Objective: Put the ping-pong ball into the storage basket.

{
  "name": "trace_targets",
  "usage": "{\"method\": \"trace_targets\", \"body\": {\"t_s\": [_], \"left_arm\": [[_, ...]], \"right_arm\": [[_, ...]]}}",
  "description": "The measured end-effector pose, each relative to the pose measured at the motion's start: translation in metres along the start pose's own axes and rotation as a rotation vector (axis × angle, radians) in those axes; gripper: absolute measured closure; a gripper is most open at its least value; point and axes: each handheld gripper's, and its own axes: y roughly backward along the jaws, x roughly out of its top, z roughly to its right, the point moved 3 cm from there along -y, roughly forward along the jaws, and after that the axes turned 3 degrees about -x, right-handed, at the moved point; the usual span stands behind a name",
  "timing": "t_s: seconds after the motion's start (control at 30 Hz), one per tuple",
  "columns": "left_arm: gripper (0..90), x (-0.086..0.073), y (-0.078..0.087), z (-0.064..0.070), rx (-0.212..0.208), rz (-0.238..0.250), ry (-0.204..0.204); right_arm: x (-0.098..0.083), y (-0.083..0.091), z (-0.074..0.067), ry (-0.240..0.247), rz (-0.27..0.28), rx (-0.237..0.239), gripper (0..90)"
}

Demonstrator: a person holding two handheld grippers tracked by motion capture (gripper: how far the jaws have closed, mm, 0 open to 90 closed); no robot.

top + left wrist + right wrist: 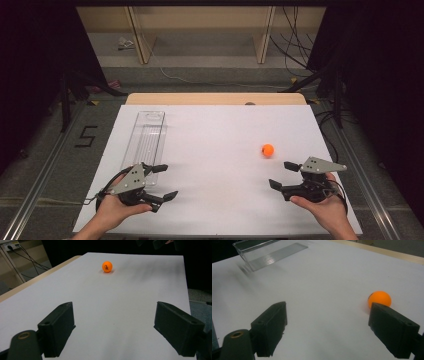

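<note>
A: White sheet over the table (215,145), matte and smooth, with a strip of pale wood edge showing at the far side. Dark floor and loose cables beyond.

B: The thing in play?

A: Orange ball (268,149), right of centre on the sheet, resting alone. Round, so no long axis; a small dark print on it faces the left tool's camera (107,266). Smooth, slightly glossy shell.

B: Tools?

A: Right tool (286,175) is low over the near right part of the sheet, jaws spread wide with nothing between them, pointing left across the table. The ball sits just beyond it, toward the far side. In the right gripper view the ball (379,299) peeks out behind the top of the right-hand jaw, apart from it.

B: And the left?

A: Left tool (165,182) is at the near left, jaws also wide and empty, aimed right across the sheet. The ball is well apart from it.

B: Anything else on the surface?

A: Clear plastic tray (146,135), long and narrow with a ribbed floor, its long axis running near to far along the left side. Its near end is right by the left tool.

B: Room to move?

A: Broad bare sheet between the two tools and all round the ball. The ball is closer to the right edge than to the far edge.
</note>
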Motion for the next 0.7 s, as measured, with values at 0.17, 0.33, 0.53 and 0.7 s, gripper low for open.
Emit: {"method": "trace_targets", "body": {"t_s": [0.17,0.33,0.53,0.7], "left_arm": [[16.0,0.0,0.001,0.0,-0.003,0.002,0.0],[16.0,0.0,0.001,0.001,-0.007,0.002,-0.003],[16.0,0.001,0.001,0.001,-0.006,0.003,-0.005],[15.9,0.001,0.0,0.001,-0.005,0.002,-0.006]], "right_arm": [[0.0,-0.002,0.001,0.001,-0.003,-0.011,16.2],[0.001,-0.003,0.002,-0.001,0.003,-0.036,16.2],[0.003,-0.007,0.005,-0.001,0.009,-0.058,16.2],[0.005,-0.015,0.009,0.005,0.011,-0.093,16.2]]}}
